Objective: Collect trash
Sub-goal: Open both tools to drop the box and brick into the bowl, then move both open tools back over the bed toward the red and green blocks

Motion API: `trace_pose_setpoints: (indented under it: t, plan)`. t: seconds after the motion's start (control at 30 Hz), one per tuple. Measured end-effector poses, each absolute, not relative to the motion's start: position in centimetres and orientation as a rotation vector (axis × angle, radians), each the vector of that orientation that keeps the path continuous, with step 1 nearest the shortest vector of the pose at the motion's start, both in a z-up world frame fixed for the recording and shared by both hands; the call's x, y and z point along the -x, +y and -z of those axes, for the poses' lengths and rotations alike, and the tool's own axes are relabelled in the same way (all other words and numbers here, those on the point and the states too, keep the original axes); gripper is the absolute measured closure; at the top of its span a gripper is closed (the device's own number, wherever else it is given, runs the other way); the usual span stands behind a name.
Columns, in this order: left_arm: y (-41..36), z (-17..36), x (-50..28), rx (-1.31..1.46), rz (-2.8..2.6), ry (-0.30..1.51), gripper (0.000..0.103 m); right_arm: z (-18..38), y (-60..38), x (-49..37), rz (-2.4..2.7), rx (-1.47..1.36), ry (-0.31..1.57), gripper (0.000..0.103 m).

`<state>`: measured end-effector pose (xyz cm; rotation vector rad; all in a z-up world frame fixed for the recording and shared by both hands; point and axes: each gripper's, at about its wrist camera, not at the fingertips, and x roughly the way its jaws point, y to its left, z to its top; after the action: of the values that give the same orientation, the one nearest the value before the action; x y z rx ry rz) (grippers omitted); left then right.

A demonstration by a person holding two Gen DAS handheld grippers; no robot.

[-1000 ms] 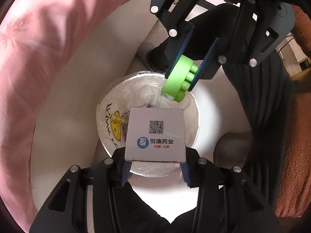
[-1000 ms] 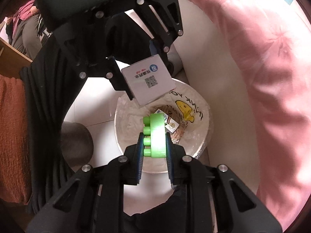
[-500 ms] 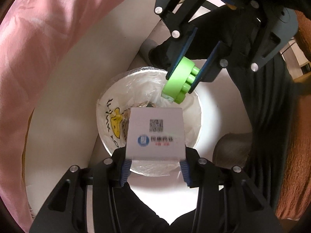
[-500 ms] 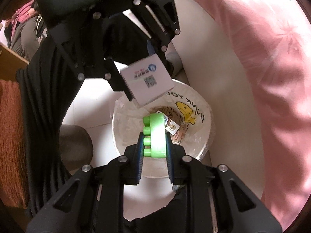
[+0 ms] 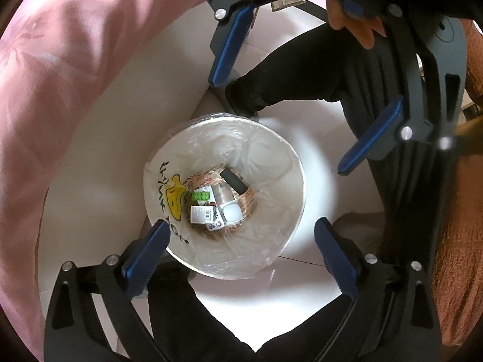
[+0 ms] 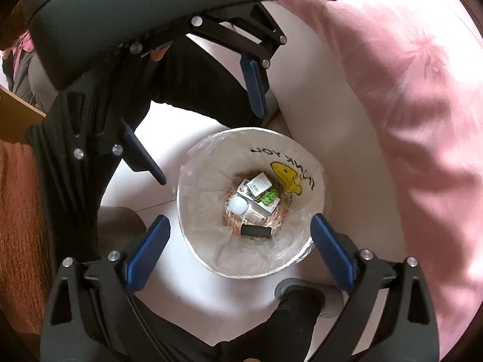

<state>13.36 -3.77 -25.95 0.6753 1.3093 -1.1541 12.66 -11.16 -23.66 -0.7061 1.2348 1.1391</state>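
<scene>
We hold both tools over the lined waste bin [image 5: 297, 187], the left gripper [image 5: 241, 242] and the right gripper [image 6: 240, 238] each with jaws opening wide and nothing between them. The green toy block [image 5: 200, 196] and the white carton [image 5: 200, 213] already lie at the bottom among other scraps. By our reckoning this drop is done; whether more trash waits elsewhere, these views do not show.

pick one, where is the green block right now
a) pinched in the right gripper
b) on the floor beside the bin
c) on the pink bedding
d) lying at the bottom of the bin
d: the green block lies among the other trash at the bottom of the bin, and both grippers hang above it with nothing between their pads.
</scene>
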Motion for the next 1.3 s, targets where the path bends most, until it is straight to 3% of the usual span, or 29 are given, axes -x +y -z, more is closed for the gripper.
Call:
trace_pose_setpoints:
  t: [0.63,1.3]
  plan:
    - [-4.0,23.8,-13.0,-0.722,1.143,1.261,0.005,21.3,-12.0,-12.3,-1.069,0.733,1.198,0.008]
    - [-6.0,15.5,-13.7,-0.707,1.105,1.060,0.005,13.4,-16.8,-13.4,-0.936,0.735,1.073,0.007]
